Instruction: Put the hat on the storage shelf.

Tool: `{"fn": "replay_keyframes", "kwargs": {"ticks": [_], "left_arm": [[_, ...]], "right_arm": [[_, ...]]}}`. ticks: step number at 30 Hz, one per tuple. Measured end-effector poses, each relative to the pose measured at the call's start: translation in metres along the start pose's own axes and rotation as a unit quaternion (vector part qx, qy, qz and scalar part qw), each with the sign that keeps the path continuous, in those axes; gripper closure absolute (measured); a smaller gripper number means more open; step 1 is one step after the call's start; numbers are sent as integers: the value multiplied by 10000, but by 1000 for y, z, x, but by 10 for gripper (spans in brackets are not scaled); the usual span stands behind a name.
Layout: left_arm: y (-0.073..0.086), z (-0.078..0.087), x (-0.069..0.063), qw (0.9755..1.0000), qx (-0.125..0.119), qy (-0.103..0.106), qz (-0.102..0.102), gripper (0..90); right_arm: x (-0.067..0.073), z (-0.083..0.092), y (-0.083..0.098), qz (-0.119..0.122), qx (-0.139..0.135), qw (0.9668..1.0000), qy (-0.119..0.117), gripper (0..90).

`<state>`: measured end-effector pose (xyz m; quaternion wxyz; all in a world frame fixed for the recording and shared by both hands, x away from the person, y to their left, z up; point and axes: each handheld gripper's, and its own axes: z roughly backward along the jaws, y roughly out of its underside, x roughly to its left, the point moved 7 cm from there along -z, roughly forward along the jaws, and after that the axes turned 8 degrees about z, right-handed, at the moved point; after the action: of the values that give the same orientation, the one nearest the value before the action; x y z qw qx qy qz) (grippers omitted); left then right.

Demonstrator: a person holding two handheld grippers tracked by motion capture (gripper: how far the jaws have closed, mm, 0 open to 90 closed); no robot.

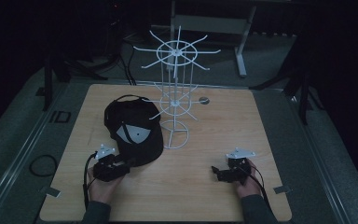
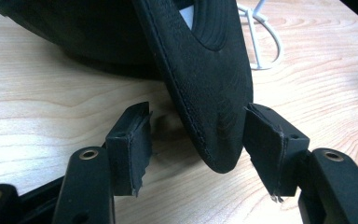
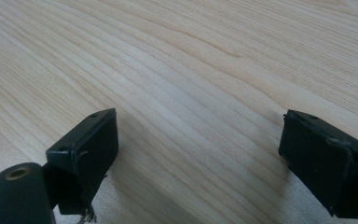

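A black cap [image 1: 133, 130] with a pale patch on its front lies on the left half of the wooden table [image 1: 223, 126]. Its brim [image 2: 209, 93] points toward me. My left gripper [image 1: 129, 163] is at the brim's tip, and in the left gripper view [image 2: 198, 135] the brim stands edge-on between the open jaws. The left pad [image 2: 130, 140] is clear of it, and the right pad [image 2: 265, 144] is at or very near its edge. My right gripper [image 1: 216, 171] rests near the table's front right, its jaws [image 3: 198, 154] wide open over bare wood.
A white wire display rack [image 1: 174, 100] with radiating hooks stands mid-table, just right of the cap; its ring base [image 2: 263, 37] lies behind the brim. A small grey disc [image 1: 204, 100] sits on the table behind the rack. Dark floor surrounds the table.
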<state>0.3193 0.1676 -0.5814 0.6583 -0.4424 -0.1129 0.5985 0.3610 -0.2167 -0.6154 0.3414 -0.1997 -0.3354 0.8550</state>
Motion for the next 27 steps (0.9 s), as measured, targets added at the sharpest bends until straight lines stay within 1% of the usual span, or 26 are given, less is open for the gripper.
{"fn": "replay_keyframes", "kwargs": {"ticks": [9,11,14,19,24,25,27], "left_arm": [[2,-10,-2,10000,87,5,-46,431],[2,-11,-2,10000,71,2,-37,440],[1,-16,-2,10000,54,72,21,446],[3,-23,-3,9999,125,68,-12,455],[2,-27,-4,9998,157,113,51,466],[1,-28,-4,9998,124,141,110,475],[0,-28,-4,9997,140,152,109,481]], "right_arm": [[0,0,0,0,0,10000,0,117],[0,0,0,-1,0,10000,0,117],[0,0,0,0,0,10000,0,117],[0,0,0,-1,0,10000,0,117],[0,0,0,-1,1,10000,0,117],[0,0,0,0,0,10000,0,117],[0,0,0,-2,0,10000,0,117]]}}
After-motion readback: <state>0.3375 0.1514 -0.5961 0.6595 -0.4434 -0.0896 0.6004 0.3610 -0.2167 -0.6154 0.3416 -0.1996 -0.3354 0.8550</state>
